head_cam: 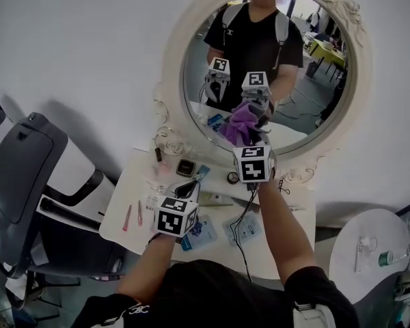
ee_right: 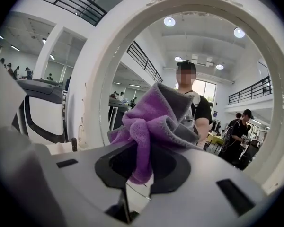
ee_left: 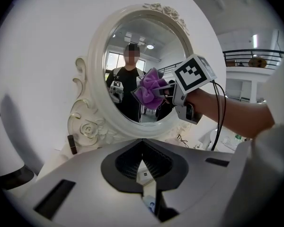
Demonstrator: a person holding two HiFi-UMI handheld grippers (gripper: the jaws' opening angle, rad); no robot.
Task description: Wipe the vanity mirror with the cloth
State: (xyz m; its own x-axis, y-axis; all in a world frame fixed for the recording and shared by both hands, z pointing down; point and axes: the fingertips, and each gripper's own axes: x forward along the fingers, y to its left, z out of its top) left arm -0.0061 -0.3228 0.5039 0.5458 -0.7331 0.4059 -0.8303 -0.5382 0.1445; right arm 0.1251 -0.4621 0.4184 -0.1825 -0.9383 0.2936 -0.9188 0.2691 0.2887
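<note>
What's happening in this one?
A person is wiping the oval vanity mirror. The right gripper is clamped on a purple cloth and holds it against the lower part of the glass, as far as the views show. The left gripper hangs lower over the cluttered table, jaws together, holding nothing.

Chair (head_cam: 17,176): grey, at the left edge.
Bench (head_cam: 295,232): white, centre, carries small items.
Blue packets (head_cam: 199,229): flat on the bench.

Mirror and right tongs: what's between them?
Only the cloth, clamped in the right tongs and bunched toward the mirror, per the right gripper view.
</note>
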